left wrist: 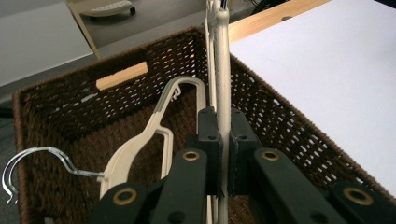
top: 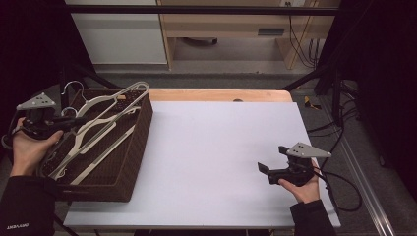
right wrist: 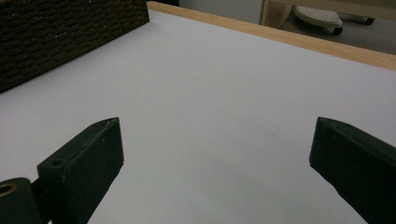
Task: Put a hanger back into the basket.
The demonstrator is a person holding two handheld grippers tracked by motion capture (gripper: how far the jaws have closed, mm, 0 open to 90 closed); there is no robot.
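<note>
A dark brown wicker basket stands at the table's left side with several cream hangers lying across it. My left gripper reaches in over the basket's left rim. In the left gripper view its jaws are shut on the thin bar of one cream hanger, which runs straight away from the camera. A second cream hanger with a metal hook lies in the basket beside it. My right gripper rests low over the white tabletop at the right, open, with nothing between its fingers.
The white tabletop spreads between the basket and my right gripper, with a wooden edge at the back. The basket's corner shows at the upper left of the right gripper view. Cables trail off the table's right side.
</note>
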